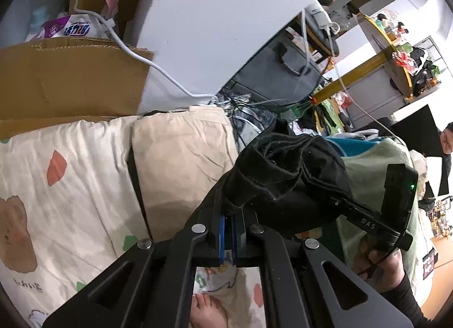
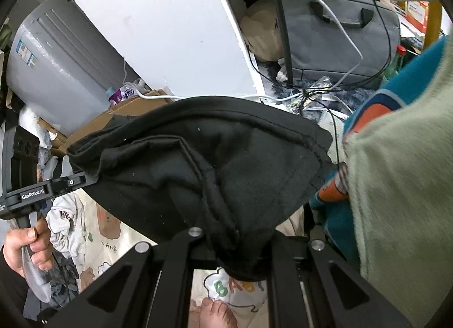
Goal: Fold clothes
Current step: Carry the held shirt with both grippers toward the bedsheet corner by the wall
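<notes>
Printed "BABY" bedding [image 2: 226, 288] below; both "GenRobot.AI" grippers' jaws grip 1 black garment [image 2: 215, 163].

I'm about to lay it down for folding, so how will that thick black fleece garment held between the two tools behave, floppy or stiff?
The thick black fleece garment will probably be floppy: it sags between the left tool and the right tool. It looks fairly bulky, so folds may spring open. Its fuzzy surface likely grips rather than slips.
</notes>
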Motion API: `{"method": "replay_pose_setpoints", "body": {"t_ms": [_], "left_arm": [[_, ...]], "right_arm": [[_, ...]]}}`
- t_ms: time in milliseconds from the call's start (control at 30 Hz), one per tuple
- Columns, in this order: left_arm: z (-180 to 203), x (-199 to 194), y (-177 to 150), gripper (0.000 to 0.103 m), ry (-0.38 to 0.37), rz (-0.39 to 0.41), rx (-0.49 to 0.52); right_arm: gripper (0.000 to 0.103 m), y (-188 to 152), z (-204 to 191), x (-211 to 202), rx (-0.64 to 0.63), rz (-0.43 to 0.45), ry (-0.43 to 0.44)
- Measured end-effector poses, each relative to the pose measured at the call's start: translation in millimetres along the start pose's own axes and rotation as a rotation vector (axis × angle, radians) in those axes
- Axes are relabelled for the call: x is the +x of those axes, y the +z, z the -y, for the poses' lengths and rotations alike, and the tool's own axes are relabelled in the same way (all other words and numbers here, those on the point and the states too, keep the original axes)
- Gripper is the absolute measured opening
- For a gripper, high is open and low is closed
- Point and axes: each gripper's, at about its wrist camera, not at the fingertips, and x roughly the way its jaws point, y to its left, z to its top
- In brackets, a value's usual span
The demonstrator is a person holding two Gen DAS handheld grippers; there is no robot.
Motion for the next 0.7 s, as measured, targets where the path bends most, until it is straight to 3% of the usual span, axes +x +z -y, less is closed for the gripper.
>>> {"method": "replay_pose_setpoints", "body": {"t_ms": [300, 467, 700], "left_arm": [[-29, 34, 34, 0.002, 0.041, 0.010, -0.012], [-50, 59, 55, 0.002, 0.068, 0.014, -0.017], [-84, 113, 81, 0.002, 0.115, 0.005, 0.054]], "right_arm": [[0.008, 32, 10, 38, 0.041, -0.003, 0.030], [0.008, 53, 18, 69, 0.029, -0.008, 0.003], [0.008, 77, 24, 120, -0.066, -0.029, -0.049]]}}
